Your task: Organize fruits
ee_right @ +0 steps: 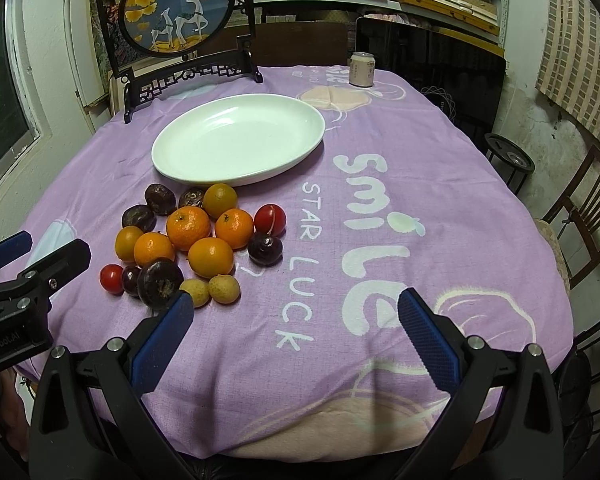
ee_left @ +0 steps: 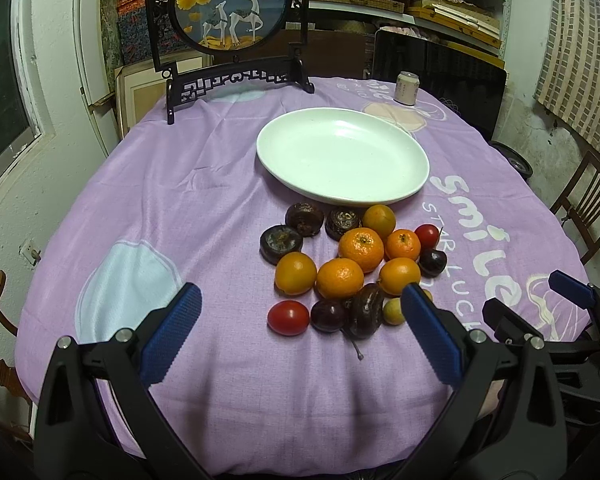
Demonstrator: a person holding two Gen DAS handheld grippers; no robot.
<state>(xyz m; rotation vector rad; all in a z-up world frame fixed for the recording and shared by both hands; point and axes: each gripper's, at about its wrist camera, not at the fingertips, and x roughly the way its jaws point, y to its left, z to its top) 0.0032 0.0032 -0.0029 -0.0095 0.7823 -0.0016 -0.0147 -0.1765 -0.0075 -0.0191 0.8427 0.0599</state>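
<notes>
The left gripper point(ee_left: 300, 322) has a matte black frame carrying 2 fingers point(ee_left: 172, 334) faced with blue ribbed pads, each arm fixed by round silver screws. The right gripper point(ee_right: 296, 328) is built identically (white lettering marks the left unit's housing).

The table point(ee_left: 204, 184) wears a matt woven lilac cloth. The white plate point(ee_left: 342, 156) looks glazed and glossy. The mandarins point(ee_left: 361, 249) are dimpled and the cherry tomato point(ee_left: 288, 317) smooth and shiny. Each hand-held gripper point(ee_left: 300, 332) — black plastic — has blue ribbed pads point(ee_left: 172, 338).
</notes>
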